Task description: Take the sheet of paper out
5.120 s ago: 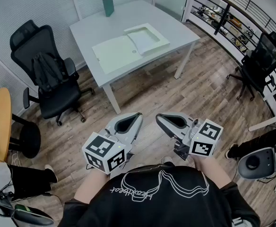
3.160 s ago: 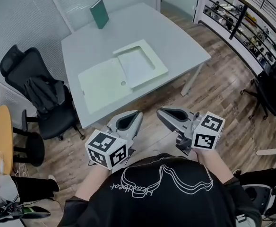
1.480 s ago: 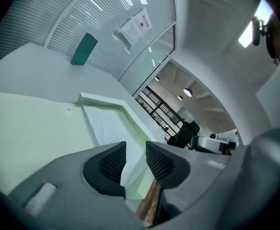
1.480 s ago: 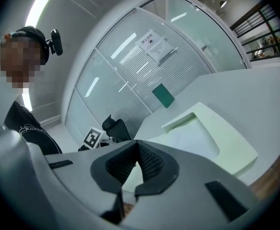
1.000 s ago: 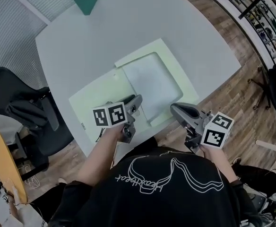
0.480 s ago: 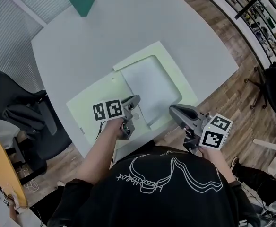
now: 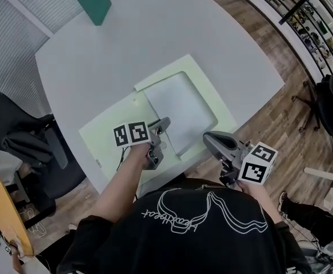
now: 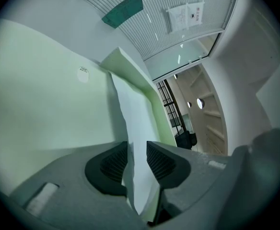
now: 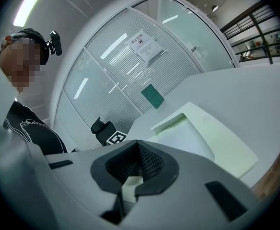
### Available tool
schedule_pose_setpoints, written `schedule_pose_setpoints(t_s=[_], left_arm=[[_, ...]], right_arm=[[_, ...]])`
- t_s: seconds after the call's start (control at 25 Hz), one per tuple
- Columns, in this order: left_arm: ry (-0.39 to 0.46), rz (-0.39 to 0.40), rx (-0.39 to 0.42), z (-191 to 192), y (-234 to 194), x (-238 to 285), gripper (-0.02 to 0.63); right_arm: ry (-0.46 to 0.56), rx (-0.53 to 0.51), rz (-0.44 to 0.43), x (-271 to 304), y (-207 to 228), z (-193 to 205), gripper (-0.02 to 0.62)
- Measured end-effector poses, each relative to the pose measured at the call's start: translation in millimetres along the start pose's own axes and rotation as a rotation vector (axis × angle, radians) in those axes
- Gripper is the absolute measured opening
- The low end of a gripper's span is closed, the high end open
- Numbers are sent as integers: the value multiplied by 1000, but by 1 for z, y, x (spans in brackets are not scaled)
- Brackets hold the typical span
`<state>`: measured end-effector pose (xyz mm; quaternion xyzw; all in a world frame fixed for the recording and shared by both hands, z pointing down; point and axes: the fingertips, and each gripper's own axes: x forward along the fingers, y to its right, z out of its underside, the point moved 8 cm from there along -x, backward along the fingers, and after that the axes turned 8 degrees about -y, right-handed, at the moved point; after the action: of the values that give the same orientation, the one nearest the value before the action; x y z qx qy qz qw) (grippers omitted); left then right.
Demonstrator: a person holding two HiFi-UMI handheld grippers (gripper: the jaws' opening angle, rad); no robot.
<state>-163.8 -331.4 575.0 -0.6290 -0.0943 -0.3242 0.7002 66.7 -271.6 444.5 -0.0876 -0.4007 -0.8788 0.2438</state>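
Note:
A pale green case (image 7: 111,135) lies open on the white table (image 7: 155,39), lid flat at the left, tray at the right. The white sheet of paper (image 7: 181,108) rests in the tray. My left gripper (image 7: 163,122) reaches over the lid to the sheet's near left corner. In the left gripper view the sheet (image 8: 130,114) runs edge-on between the two pads of the left gripper (image 8: 136,146), which stand open with a gap around it. My right gripper (image 7: 208,137) hovers off the table's near edge, shut on nothing; in its own view the right gripper (image 9: 139,145) faces the case (image 9: 221,140).
A dark green book (image 7: 93,1) stands upright at the table's far side. A black office chair (image 7: 18,136) is to the left of the table. Wooden floor (image 7: 280,124) lies to the right, with shelving (image 7: 303,16) behind a railing.
I have walked up to the table from a distance. My left gripper reached out onto the open case and set its jaws around the sheet's corner; the right gripper stayed near my body.

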Motion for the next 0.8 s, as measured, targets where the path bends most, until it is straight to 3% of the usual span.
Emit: schedule_pose_setpoints(t_s=[0.48,0.8], left_arm=[[1,-12,-11,1,-4,1,29],[25,5,-69,2,-5,-9,15]], right_arm=[[8,-10,2,-2,-3,-3,9],[9,12,-14,-7,-4,1,9]])
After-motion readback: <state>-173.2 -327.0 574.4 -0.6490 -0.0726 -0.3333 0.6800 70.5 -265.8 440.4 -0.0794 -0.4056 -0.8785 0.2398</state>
